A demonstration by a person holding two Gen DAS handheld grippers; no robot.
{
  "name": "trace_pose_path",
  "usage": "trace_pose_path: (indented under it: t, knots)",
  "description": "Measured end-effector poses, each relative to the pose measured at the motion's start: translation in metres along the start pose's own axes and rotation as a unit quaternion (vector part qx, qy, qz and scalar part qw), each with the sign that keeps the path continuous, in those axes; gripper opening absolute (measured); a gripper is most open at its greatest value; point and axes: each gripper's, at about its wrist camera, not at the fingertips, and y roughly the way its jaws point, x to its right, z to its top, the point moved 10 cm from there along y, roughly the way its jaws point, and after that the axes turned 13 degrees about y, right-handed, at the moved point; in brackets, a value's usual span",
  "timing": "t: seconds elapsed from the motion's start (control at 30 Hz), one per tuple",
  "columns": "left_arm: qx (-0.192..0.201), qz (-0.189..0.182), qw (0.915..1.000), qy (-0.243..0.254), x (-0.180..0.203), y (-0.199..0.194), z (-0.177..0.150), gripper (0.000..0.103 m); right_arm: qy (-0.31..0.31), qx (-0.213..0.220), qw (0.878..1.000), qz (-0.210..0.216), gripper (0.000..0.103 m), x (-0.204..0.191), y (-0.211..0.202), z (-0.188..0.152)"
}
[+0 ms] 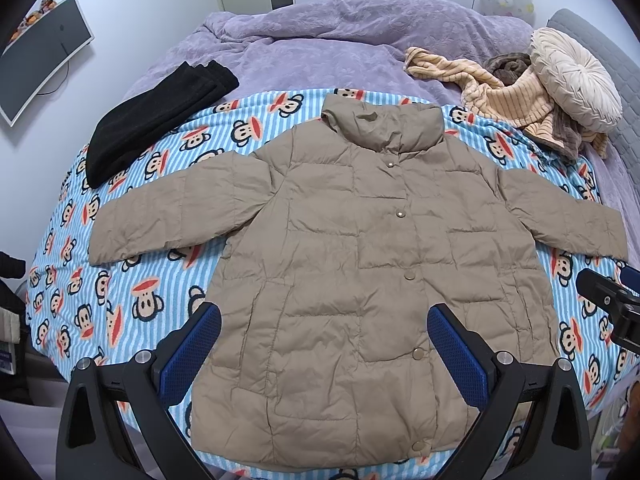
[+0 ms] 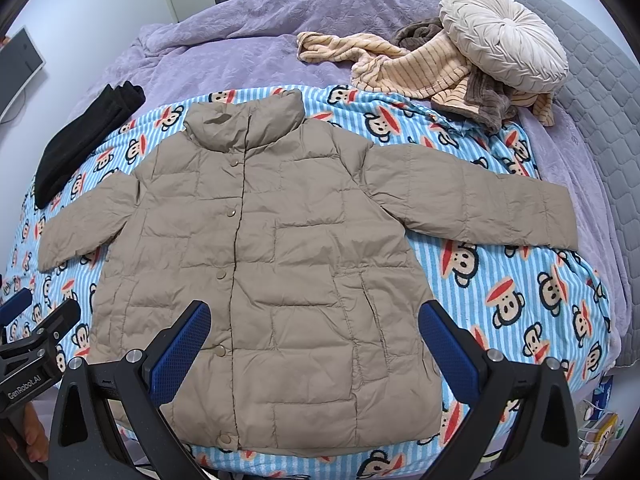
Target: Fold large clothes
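A tan quilted puffer jacket [image 1: 352, 248] [image 2: 260, 248] lies flat and face up on a blue striped monkey-print blanket [image 1: 132, 280] [image 2: 500, 280], snaps closed, both sleeves spread out sideways, collar toward the far side. My left gripper [image 1: 324, 320] hovers open above the jacket's lower left part, nothing between its blue pads. My right gripper [image 2: 314, 318] hovers open above the lower right part, also holding nothing. The right gripper's body [image 1: 612, 300] shows at the right edge of the left wrist view, and the left one [image 2: 36, 332] at the left edge of the right wrist view.
A folded black garment [image 1: 156, 116] [image 2: 80, 136] lies at the blanket's far left. A striped beige and brown clothing pile [image 1: 516, 96] [image 2: 432, 72] and a round cream cushion [image 1: 576, 80] [image 2: 504, 36] sit far right. A purple duvet [image 1: 340, 40] covers the bed's far end.
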Motion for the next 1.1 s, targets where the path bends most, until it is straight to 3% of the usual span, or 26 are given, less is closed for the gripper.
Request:
trace_pose_path:
  t: [1.1]
  knots:
    - [-0.002, -0.001, 1.0, 0.0, -0.0008, 0.0009, 0.0001, 0.103, -0.002, -0.002, 1.0, -0.002, 0.103, -0.0008, 0.0021, 0.001]
